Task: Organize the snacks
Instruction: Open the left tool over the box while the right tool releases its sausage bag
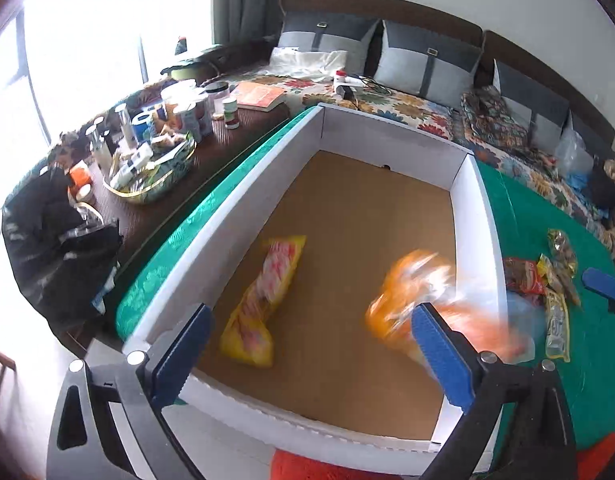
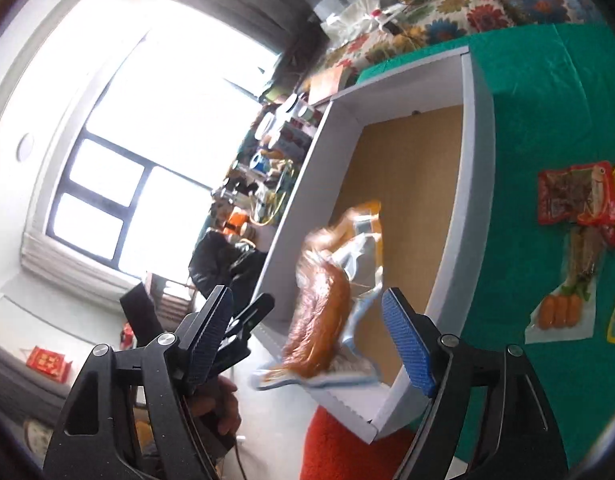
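An orange snack packet [image 1: 411,300], smeared by motion blur, is showing at the lower right of the left wrist view, inside the white-walled cardboard box [image 1: 243,216]; in the right wrist view it is appearing as a brown-orange and clear packet over the box's near end. A yellow snack packet [image 1: 263,300] is lying flat on the brown box floor at lower centre, well apart from the orange one. The left gripper [image 1: 311,356] is standing wide open over the box, its blue pads pressing on nothing. The right gripper [image 2: 307,340] is also standing open, with the blurred packet between its fingers but not clamped. More snack packets [image 1: 547,284] are lying on the green counter [image 1: 519,216] at the right.
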`<state>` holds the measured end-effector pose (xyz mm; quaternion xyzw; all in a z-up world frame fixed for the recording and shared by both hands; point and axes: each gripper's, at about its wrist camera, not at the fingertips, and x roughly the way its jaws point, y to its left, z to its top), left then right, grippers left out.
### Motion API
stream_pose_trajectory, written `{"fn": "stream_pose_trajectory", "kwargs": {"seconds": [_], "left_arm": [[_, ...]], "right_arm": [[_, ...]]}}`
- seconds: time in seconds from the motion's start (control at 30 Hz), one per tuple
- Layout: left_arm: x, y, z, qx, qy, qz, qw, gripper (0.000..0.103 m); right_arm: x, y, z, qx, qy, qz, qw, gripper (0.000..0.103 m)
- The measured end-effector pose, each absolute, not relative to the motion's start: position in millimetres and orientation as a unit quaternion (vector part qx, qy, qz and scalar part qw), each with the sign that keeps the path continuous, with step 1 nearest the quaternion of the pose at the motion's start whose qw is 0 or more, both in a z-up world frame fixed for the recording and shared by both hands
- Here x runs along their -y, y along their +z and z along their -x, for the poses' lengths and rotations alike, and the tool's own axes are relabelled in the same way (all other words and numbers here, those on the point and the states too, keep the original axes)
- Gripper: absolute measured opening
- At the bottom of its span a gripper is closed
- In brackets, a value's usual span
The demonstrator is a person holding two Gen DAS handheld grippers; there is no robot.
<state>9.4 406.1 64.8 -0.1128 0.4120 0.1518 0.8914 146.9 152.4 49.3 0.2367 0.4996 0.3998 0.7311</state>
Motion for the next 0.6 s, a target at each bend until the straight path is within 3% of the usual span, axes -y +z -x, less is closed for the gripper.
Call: {"fn": "stream_pose_trajectory", "kwargs": {"seconds": [0.1,0.23,0.4,0.6], "left_arm": [[-390.8,55.4,-4.1,-0.399,0.133,0.143,0.896,0.099],[-324.0,61.8,-3.9,-0.373,0.061,0.166,0.911,0.099],[-207.7,55.8,-18.1,-0.368,-0.047,0.160,0.915,0.100],[-101.8,-5.5,-20.7,-0.406,-0.098,0.142,0.897,0.100]], "right_arm": [[-125.6,48.4,-152.7,-0.485,0.388,-0.219,0.753,0.081],[-63.6,34.1,-149.4,-0.457,0.298,-0.105,0.832,0.080],[62.1,-45.5,-132.5,-0.437,0.082,0.009,0.896,0.080],[227.8,-123.1,-132.8,-0.464,-0.108,0.000,0.879,0.080]]}}
